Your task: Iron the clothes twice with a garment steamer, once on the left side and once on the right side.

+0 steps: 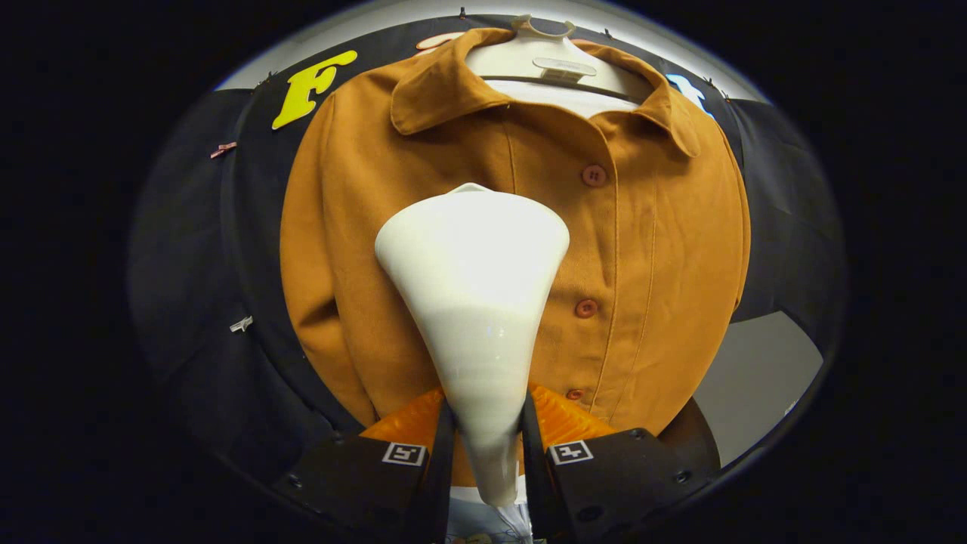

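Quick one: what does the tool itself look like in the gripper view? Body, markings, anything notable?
The tool has two blocky dark housings, one per finger, each bearing a small square black-and-white fiducial marker on its top face near the inner edge. Round screw heads dot the housings. The fingers are flat narrow plates running forward from them. No cables or sleeve can be made out.

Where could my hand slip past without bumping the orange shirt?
Free: the dark wall beside the shirt, and the pale patch under its other sleeve. Crowded: the middle, where the tongs grip the white steamer by the buttons.
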Demonstrator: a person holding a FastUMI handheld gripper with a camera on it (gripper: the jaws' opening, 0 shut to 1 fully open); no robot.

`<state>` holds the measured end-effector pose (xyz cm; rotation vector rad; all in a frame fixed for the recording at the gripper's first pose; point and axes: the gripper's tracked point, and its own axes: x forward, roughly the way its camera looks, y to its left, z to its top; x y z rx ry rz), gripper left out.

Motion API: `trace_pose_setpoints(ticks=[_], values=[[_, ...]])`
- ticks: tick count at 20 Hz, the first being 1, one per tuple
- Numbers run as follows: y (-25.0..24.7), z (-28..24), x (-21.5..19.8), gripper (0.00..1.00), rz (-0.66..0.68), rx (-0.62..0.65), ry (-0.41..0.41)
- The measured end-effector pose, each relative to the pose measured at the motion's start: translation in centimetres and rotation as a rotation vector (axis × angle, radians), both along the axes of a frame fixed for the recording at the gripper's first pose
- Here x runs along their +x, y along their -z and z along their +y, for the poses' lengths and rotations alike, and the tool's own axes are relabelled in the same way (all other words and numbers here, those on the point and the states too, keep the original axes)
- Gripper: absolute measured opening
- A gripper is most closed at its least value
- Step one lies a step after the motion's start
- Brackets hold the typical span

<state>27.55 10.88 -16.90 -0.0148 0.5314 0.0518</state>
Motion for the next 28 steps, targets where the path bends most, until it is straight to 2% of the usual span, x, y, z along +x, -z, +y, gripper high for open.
trace_pose_setpoints(ticks=[7,28], values=[[2.6,0.5,-0.4,0.45,0.052,-0.002,-0.004],[12.6,0.1,-4.6,0.45,0.333,0.006,0.007]])
